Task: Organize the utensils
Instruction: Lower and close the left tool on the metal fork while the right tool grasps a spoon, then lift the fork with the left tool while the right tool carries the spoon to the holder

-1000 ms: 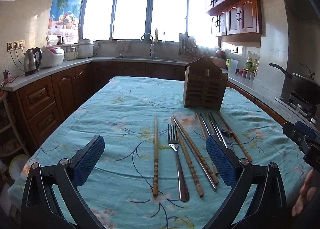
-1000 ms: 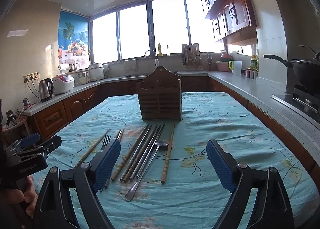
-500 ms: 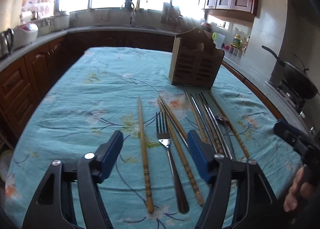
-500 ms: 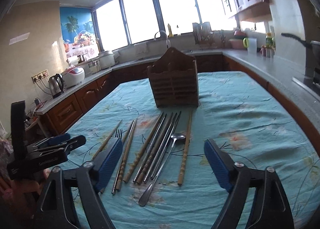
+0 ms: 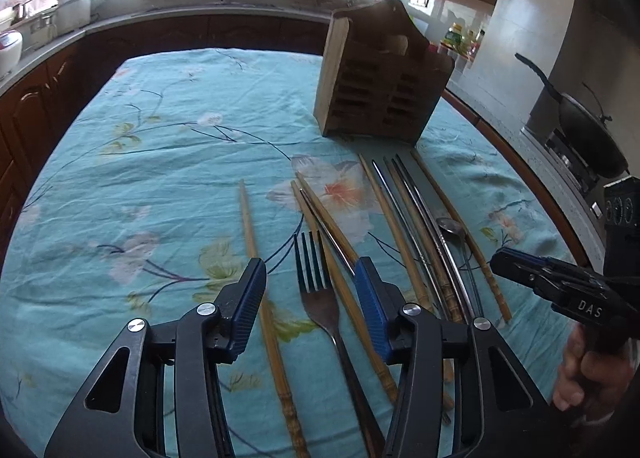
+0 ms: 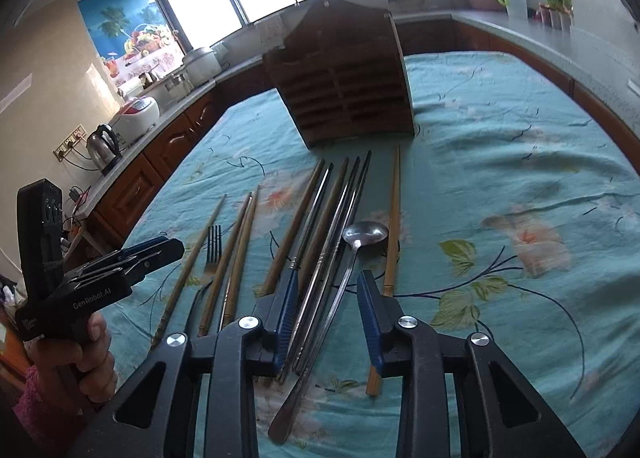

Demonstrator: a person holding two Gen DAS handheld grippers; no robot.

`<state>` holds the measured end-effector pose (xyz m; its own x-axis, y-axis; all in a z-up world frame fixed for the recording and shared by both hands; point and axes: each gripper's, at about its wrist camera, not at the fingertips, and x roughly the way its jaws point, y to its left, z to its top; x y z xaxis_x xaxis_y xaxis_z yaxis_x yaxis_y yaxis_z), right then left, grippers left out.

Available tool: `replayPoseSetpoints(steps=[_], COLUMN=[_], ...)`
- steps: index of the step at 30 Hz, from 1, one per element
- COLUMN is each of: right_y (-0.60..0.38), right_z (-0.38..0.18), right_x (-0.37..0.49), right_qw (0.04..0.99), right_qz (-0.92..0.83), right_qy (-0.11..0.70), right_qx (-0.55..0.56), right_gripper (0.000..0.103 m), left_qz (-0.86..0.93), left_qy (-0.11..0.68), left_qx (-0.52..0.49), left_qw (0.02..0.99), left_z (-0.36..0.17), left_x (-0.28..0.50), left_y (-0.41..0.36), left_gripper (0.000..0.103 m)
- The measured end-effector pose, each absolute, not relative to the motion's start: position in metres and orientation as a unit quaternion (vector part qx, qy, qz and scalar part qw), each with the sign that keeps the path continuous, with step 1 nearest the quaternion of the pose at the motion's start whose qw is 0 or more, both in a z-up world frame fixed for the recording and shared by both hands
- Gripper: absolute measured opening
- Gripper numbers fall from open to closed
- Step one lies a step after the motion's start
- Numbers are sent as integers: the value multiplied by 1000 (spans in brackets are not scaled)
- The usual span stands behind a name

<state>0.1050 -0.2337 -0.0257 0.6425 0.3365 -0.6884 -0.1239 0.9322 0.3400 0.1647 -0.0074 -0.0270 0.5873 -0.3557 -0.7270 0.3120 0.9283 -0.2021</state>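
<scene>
Sunlit kitchen windows stand behind a tabletop (image 5: 120, 177) in teal cloth, where chopsticks (image 6: 394, 217), fork (image 5: 316, 290) and spoon (image 6: 352, 254) lie before the wooden holder (image 5: 380, 89). Left hand-held gripper (image 5: 310, 290) has been narrowing, jaws apart astride the fork; right hand-held gripper (image 6: 328, 306) likewise astride the spoon. Next, I judge: clamp, lift, drop into the holder.

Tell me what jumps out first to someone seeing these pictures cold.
A fan of loose utensils lies on the teal floral tablecloth: bamboo chopsticks, a fork and a spoon. Behind them stands the wooden utensil holder, empty as far as it shows. The left tool straddles the fork and the right tool the spoon's handle, their jaws having just been closing, neither yet gripping.
</scene>
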Motion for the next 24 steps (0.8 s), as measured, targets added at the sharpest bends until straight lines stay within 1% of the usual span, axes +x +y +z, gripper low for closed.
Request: replayPoseSetpoints(steps=[2,8,10,11,12,14,16,17,18,19,20,21,24], right_y=[-235,-239,-239,-240,-240,-240,-243,-243,-243,-244,-246,-246,-248], right_z=[-31,-44,-49,-51,-52,-52,-54,-55,-56,-56,-54,-52,-42], right_x=[113,128,133,134,137,141,145,148,150,150,149,147,140], right_qw=[889,872,867,865,865,864,861,859,858,857,857,860,868], right_qz=[127,128,129,131,132,134,136,134,131,134,136,135,139], right_qy=[418,446,454,455,453,452,453,455,458,458,455,450,434], right_qx=[139,154,160,165,169,174,187,190,190,194,199,199,196], right_gripper=[27,27,27,27,27,26,20,8,5,5,3,2,2], left_qz=[-191,-197,-197,-202,-206,-209,-211,-212,-213,-214,-218,-219,-216], left_qy=[421,441,452,449,449,449,444,441,438,434,430,428,416], left_qx=[-19,-1,6,1,-3,-10,-8,-5,-3,0,-1,-2,0], left_qw=[887,876,870,870,870,869,871,872,873,875,876,877,884], left_z=[-32,-44,-51,-51,-51,-51,-50,-48,-47,-44,-40,-38,-28], left_x=[173,193,198,198,198,198,196,194,192,189,186,184,177], left_y=[-12,-21,-23,-22,-21,-20,-21,-22,-23,-23,-23,-23,-21], left_gripper=[45,39,29,27,20,19,17,16,14,7,3,2,2])
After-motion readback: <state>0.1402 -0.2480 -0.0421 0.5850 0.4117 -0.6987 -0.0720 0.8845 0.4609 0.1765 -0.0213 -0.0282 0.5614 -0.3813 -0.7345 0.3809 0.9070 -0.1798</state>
